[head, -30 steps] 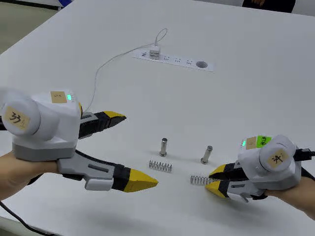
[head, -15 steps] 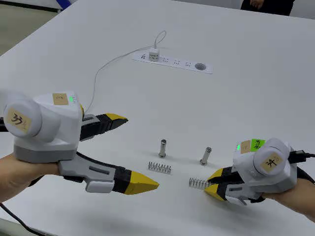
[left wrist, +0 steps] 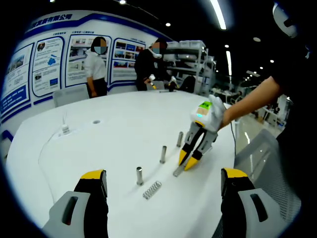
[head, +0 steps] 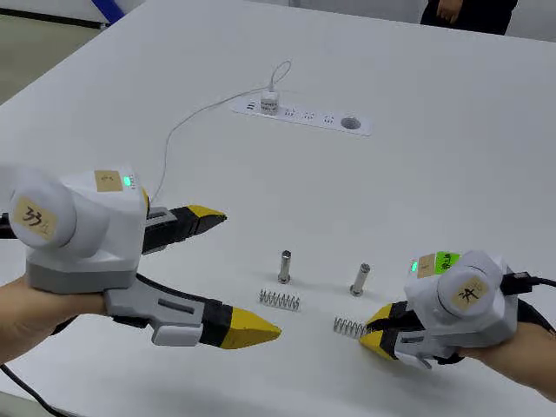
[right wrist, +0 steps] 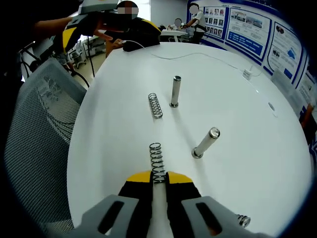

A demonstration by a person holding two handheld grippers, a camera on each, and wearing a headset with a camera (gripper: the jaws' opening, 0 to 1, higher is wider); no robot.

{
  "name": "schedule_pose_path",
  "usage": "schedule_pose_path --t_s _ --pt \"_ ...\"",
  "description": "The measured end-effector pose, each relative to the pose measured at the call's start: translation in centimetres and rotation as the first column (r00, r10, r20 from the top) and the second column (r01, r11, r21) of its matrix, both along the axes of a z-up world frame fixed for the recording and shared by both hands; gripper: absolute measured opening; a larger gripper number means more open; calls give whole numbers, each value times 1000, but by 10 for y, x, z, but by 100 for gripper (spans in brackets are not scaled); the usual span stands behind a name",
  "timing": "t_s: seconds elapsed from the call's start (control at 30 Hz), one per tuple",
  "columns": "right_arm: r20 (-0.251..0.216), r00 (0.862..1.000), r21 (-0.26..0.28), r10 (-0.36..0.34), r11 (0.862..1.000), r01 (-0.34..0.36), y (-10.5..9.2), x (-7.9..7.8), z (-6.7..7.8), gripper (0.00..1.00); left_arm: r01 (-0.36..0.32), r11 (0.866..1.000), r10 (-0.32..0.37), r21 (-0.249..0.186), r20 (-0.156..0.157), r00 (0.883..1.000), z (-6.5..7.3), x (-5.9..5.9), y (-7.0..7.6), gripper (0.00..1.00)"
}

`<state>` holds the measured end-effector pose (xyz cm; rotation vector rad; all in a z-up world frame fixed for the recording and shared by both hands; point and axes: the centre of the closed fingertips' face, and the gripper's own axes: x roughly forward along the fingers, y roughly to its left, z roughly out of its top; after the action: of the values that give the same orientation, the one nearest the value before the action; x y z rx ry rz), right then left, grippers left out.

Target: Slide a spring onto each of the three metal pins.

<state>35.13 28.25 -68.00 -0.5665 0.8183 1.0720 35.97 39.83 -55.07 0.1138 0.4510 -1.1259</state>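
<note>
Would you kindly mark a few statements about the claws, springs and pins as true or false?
1. The right claw is shut on a held spring. True.
2. The left claw holds a spring. False: it is open and holds nothing.
3. A loose spring lies flat on the table. True.
4. The upright pin beside the loose spring wears a spring. False: it is bare.
</note>
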Motion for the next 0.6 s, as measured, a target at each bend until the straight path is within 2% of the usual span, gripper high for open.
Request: schedule_pose_path --t_s 0.17,0.27,0.6 --pt "3 1000 26 -18 1000 18 2 2 7 10 1 1000 -1 0 1 1000 1 -1 -1 97" --pt "14 1000 21 -17 1000 17 0 4 10 10 4 1000 -4 1 5 1000 1 -1 -1 97" --pt "50 999 35 1 999 -2 -2 5 37 10 35 999 -35 16 1 999 -4 -6 -9 95"
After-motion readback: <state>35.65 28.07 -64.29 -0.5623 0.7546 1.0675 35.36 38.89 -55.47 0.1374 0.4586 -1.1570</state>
